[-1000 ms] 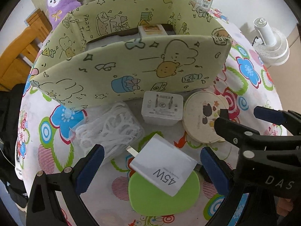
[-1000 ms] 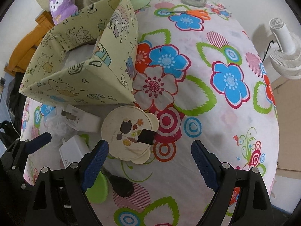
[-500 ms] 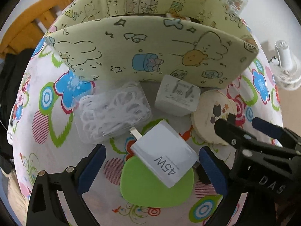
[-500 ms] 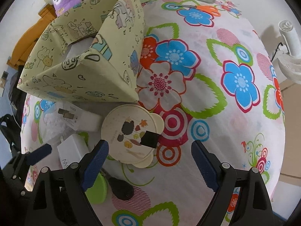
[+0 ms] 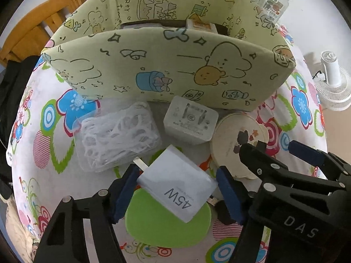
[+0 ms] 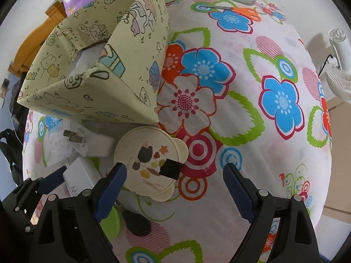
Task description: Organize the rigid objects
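"45W" on the white charger [image 5: 178, 186], printed upside down in the left wrist view, at 6 o'clock. "DAS" on the black gripper body [image 5: 300, 228] at 4 o'clock, same view. "PARTY time" handwritten on the fabric box [image 5: 122, 2] at 11 o'clock; also readable on it in the right wrist view. Second charger [image 5: 190, 120], centre: certification mark and fine print, too small to read. Jar [image 5: 273, 4] label at 1 o'clock: unreadable.
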